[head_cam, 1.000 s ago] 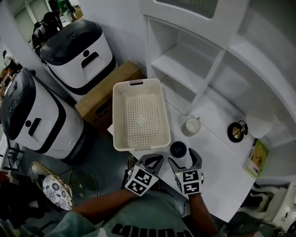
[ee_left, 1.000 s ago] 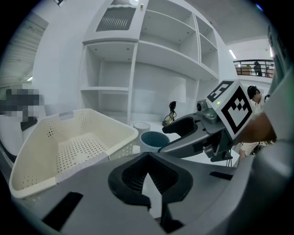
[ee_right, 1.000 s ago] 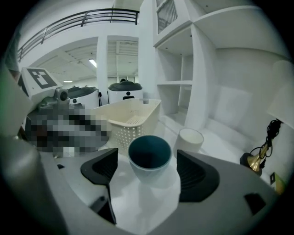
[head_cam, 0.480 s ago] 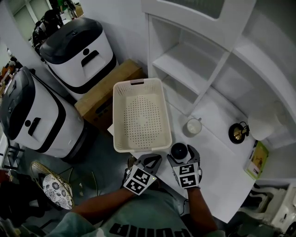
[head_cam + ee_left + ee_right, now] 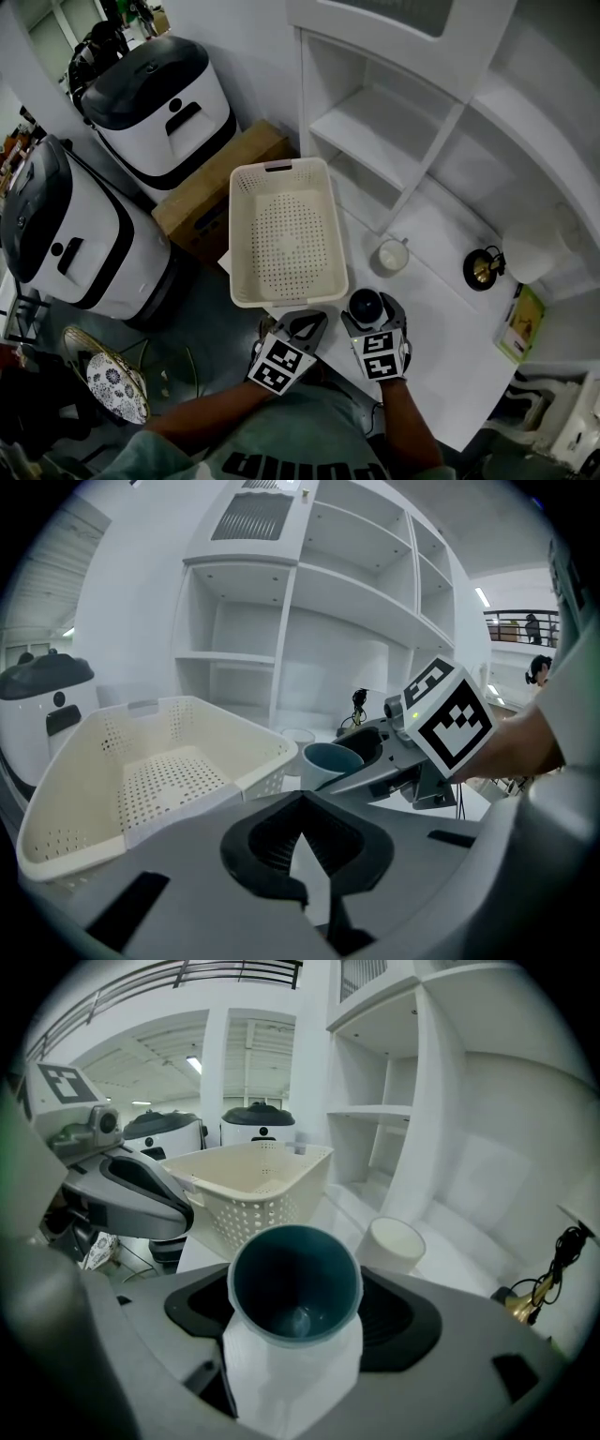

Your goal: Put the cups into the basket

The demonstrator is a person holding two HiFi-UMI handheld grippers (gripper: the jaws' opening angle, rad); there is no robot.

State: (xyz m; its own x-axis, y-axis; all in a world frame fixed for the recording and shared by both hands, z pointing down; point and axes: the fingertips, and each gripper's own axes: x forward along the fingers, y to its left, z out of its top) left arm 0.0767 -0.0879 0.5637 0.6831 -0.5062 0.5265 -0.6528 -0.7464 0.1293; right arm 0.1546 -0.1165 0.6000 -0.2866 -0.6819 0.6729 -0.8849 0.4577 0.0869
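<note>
Right gripper [image 5: 372, 311]: clenched on the dark cup [image 5: 295, 1283], one jaw pressed to each side of the cup wall. The gripper sits at the near edge of the white desk [image 5: 441, 356].

Dark cup, orientation: stands upright, long axis vertical, mouth up. From the head view the round opening faces almost straight at the camera. In the right gripper view the mouth is nearest the lens and the body tapers down between the jaws.

Dark cup, look: deep teal inside, thin pale rim, and a white outer wall with faint facets. No handle shows. The left gripper view shows its outside as pale blue-grey. Whether its base touches the desk cannot be told.

Left gripper [image 5: 305, 855]: jaws drawn together at the tips with nothing between them. It sits just beside the right gripper, on its left.

Second cup [image 5: 391, 255]: white, upright, mouth up. It stands on the desk beyond the right gripper, near the basket's right side but apart from it.

Basket [image 5: 242, 234]: cream plastic, rectangular, with a perforated floor and walls and a slot handle at the far end. Nothing lies in it. It sits just beyond both grippers at the desk's left end.
</note>
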